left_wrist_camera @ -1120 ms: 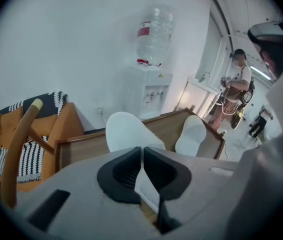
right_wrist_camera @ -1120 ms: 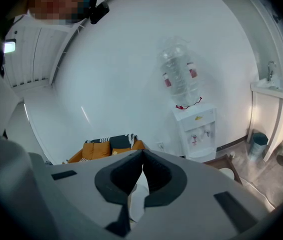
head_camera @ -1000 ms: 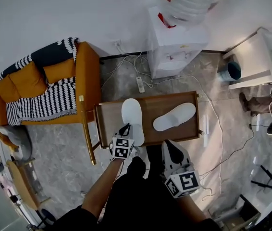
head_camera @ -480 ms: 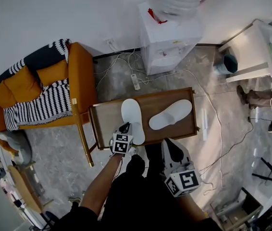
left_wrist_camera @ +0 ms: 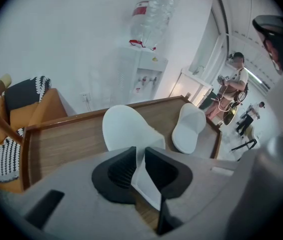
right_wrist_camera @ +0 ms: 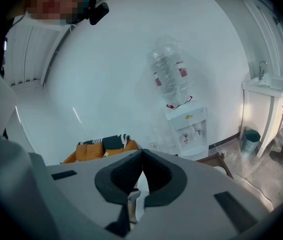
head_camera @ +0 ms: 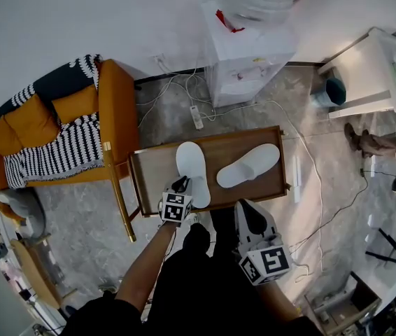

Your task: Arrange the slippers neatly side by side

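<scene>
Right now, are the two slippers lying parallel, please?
No, the left slipper points straight away while the right slipper lies slanted.

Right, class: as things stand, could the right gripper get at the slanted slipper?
Probably yes: the right gripper is shut beside the table, with nothing between it and that slipper.

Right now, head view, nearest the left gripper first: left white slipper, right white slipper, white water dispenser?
1. Left white slipper, heel between just-opening jaws of the left gripper.
2. Right white slipper, wooden table's right.
3. White water dispenser, far side.
</scene>
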### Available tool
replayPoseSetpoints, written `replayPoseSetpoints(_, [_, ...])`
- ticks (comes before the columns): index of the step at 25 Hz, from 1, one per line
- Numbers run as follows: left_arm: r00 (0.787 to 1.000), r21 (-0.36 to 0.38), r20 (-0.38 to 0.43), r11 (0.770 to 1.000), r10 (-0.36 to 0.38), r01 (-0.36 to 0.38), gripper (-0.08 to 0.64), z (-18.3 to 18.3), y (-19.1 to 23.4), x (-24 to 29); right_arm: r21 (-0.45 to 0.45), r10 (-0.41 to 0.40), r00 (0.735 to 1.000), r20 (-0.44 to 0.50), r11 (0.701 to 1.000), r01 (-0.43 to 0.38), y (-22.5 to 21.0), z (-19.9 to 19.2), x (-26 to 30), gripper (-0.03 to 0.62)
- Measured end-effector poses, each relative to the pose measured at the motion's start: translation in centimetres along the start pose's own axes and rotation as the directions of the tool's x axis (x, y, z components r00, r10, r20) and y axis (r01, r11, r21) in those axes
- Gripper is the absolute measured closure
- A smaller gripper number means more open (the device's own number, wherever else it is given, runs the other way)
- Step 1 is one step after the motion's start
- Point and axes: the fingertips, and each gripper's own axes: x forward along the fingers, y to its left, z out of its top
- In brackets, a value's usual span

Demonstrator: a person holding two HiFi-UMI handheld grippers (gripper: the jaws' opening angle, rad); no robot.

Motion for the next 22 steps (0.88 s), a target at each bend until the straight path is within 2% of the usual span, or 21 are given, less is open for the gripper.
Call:
replayPoseSetpoints(4, [1.0,-0.032,0.019,0.999,-0.006,0.007,0.432,0.2,-0.1,-0.2,-0.006,0.003,1.0,0.003,1.0,-0.003,0.1,0.0,-0.2,0.58])
replayPoseSetpoints(12, [0.996,-0.067,0.085,0.998,0.018,-0.012,0.41,0.9,0.3,-3.4,-0.029,0.016,1.0,0.021,0.999,-0.015,1.3,0.1,-0.9,0.58])
replayPoseSetpoints(16, [0.986,-0.084,0.157,0.996,0.048,-0.035,0.471,2.3,0.4,-6.3,-0.043,0.023,0.999,0.032,0.999,-0.021,2.0,0.2,-1.3,0.58])
replayPoseSetpoints(22, [0.958,-0.091,0.279,0.995,0.062,-0.038,0.534,4.6,-1.2,-12.0,-0.072,0.025,0.998,0.057,0.997,-0.02,3.1,0.4,-2.5,0.58])
